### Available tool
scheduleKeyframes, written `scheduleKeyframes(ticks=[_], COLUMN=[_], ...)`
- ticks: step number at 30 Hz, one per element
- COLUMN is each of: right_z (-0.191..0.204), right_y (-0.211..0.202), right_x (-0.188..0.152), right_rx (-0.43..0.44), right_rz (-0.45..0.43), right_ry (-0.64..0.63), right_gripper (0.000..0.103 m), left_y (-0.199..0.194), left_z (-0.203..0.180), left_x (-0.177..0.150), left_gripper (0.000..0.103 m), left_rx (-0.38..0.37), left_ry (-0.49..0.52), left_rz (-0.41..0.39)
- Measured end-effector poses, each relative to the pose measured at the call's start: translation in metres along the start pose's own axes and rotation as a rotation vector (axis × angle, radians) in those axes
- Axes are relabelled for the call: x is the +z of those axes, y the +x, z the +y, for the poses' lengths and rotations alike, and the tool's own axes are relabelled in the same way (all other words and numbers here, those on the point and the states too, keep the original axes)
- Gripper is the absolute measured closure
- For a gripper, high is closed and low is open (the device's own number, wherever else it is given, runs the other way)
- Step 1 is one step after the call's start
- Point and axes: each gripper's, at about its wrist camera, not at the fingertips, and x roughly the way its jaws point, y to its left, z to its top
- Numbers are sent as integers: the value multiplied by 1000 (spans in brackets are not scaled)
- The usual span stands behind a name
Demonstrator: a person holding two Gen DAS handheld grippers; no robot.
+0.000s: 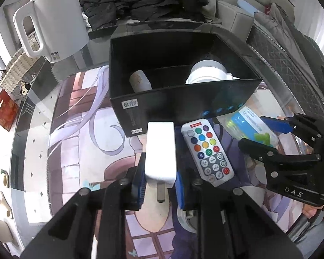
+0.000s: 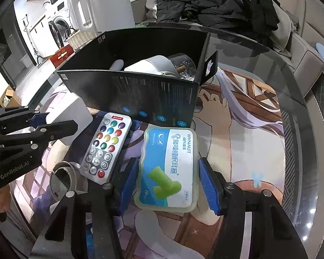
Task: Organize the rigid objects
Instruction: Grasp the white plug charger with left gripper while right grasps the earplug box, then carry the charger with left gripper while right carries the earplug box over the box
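My left gripper is shut on a white plug adapter, whose metal pin sticks out below the blue pads. It is in front of an open black cardboard box. A white remote with coloured buttons lies flat just right of the adapter. In the right wrist view, my right gripper straddles a clear earplug box with a blue label. The left pad touches its edge and a thin gap shows at the right pad. The remote and the left gripper are to its left.
The black box holds a white cylinder, a grey tube and a glass. A white kettle stands behind it. A tape roll lies near the front. Dark clothes are piled behind the table.
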Motion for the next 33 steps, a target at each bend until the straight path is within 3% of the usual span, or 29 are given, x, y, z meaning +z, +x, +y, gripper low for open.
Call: scheduleKeyframes(ticks=[14,25,33], right_z=[8,30,40], right_y=[-32,-108,-154], right_x=[5,12,8], right_rx=[22,11,-13], right_rz=[-83,-380,-556], right_ry=[-6,-45,-64], right_gripper=[48,48,48], left_y=[-36,-93,-142], left_z=[-7,-8,-6], left_x=[0,3,-8], left_gripper=[83,83,82], left_rx=[-20,23,76], left_ry=[13,23,24], left_rz=[-105,-362,-605])
